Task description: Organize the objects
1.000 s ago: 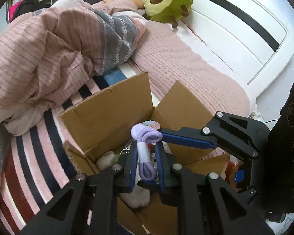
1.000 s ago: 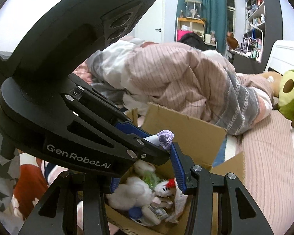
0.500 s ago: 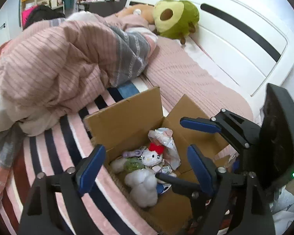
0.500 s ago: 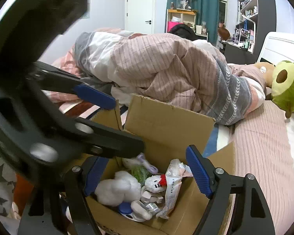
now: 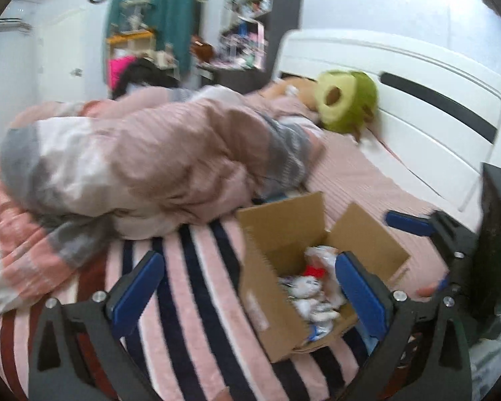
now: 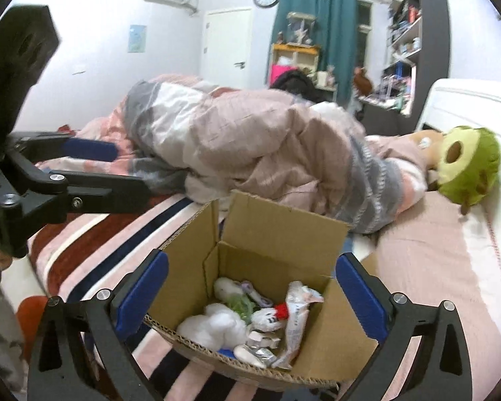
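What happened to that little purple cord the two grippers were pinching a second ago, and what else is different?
Both let go: the left gripper and right gripper now stand open and have pulled back from the brown cardboard box. The purple cord lies inside among the white plush toys. The box, the pink striped blanket and the green avocado plush stayed put.

Left wrist view is motion-blurred; cardboard box (image 5: 284, 234) contents smear together, only a white plush (image 5: 305, 287) is readable. Right wrist view: box near wall cut off by the frame bottom, shelf items (image 6: 405, 46) too small to identify.
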Available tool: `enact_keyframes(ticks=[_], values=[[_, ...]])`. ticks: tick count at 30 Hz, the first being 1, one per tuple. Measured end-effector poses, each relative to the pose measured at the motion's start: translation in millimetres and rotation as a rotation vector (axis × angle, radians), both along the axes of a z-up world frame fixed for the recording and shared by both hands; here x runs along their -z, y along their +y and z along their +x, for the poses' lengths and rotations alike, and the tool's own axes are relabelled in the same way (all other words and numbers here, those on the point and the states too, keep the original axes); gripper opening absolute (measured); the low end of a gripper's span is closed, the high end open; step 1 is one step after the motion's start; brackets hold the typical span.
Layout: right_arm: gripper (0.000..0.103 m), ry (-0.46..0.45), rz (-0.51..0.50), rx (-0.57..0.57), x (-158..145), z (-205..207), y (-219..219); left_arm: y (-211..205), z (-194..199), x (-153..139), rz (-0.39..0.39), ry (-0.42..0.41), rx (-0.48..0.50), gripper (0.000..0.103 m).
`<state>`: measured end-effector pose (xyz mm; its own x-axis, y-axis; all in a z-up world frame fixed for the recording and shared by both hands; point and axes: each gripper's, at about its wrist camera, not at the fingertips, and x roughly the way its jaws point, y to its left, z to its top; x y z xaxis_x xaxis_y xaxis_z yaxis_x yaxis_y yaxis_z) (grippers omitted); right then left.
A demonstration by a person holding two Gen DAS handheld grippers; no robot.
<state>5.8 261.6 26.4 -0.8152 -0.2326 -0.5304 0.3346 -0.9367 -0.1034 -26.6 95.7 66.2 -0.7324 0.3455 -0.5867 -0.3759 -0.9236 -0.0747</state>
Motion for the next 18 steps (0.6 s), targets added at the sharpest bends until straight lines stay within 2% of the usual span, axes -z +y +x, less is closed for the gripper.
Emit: enact_keyframes(ticks=[2, 5, 10, 18], values=[[0.103, 0.023, 0.000, 0.006, 1.1, 5.8, -0.2, -6.4, 6.5, 4.9, 0.009, 0.029, -0.062, 0.102], [0.103, 0.024, 0.004, 0.033, 2.7, 9.5, -0.9, -13.1, 8.3, 14.8, 0.043, 0.018, -0.107, 0.102], [0.103, 0.035, -0.055, 0.043, 4.0, 15.7, 5.4, -15.0, 12.4, 25.5, 0.028, 0.014, -0.141, 0.102], [0.103, 0.018, -0.071, 0.040, 5.7, 16.5, 5.3, -13.6, 15.4, 27.4, 0.007, 0.018, -0.149, 0.102]])
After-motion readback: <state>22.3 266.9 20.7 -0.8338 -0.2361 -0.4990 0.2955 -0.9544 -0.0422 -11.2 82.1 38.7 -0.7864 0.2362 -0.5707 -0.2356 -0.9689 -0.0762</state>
